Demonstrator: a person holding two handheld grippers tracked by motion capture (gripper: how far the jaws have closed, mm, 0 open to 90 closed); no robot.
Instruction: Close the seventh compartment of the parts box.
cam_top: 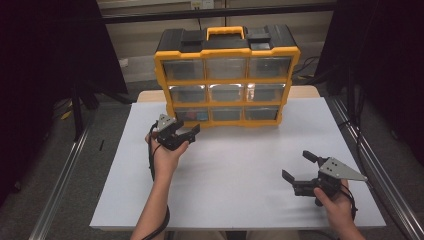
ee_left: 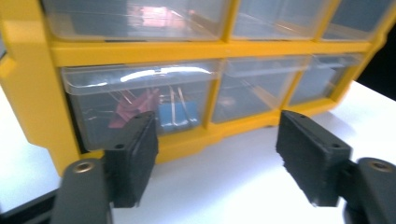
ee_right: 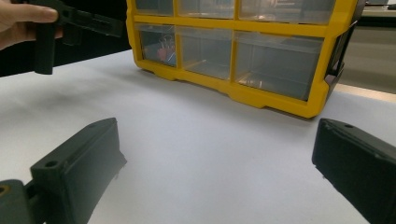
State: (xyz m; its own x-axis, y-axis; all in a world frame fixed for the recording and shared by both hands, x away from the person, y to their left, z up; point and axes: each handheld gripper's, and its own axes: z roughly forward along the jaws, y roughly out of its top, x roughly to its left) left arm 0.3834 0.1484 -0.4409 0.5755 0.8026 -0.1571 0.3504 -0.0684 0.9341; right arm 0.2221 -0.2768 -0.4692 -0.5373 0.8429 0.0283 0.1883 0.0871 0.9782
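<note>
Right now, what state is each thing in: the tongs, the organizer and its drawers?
Left tongs: open, nothing between the jaws, facing the bottom-left drawer.
Right tongs: open, empty, over the white table.
Organizer: upright on the table.
Bottom-left drawer: shut, binder clips inside.
Other drawers: all shut.

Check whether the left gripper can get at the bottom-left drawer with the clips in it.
Probably yes: the left gripper hovers open just before the bottom-left drawer, nothing between them. The drawer sits closed, so its lip must be pulled.
</note>
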